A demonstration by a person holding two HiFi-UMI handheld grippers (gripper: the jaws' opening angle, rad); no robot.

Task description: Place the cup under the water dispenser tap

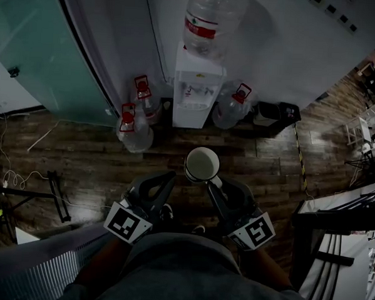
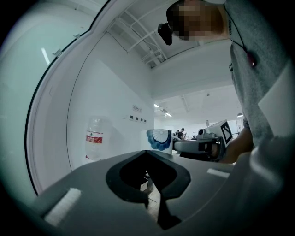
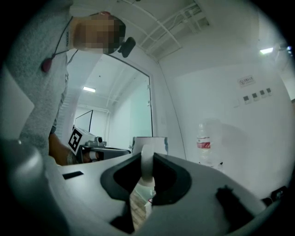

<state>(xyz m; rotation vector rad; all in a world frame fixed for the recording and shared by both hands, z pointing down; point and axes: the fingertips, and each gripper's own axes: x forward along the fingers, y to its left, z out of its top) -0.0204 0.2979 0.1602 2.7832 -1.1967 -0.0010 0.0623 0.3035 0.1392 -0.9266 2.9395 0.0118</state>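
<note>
A white cup [image 1: 202, 164] hangs above the wooden floor, its mouth facing up in the head view. My right gripper [image 1: 214, 185] is shut on the cup's handle [image 3: 146, 159]; in the right gripper view the cup body [image 3: 150, 142] stands just beyond the jaws. In the left gripper view the cup [image 2: 159, 139] shows a blue pattern. My left gripper [image 1: 167, 179] is beside it, shut and holding nothing [image 2: 147, 154]. The white water dispenser [image 1: 196, 96] stands ahead against the wall, apart from the cup, with a large bottle [image 1: 210, 19] on top and its taps [image 1: 197, 90] in a front recess.
Three water jugs with red caps stand on the floor round the dispenser: two to its left [image 1: 135, 128] [image 1: 146, 97], one to its right [image 1: 234, 105]. A black bin [image 1: 274, 113] sits further right. A glass door [image 1: 30, 37] is at the left, metal railings [image 1: 334, 223] at the right.
</note>
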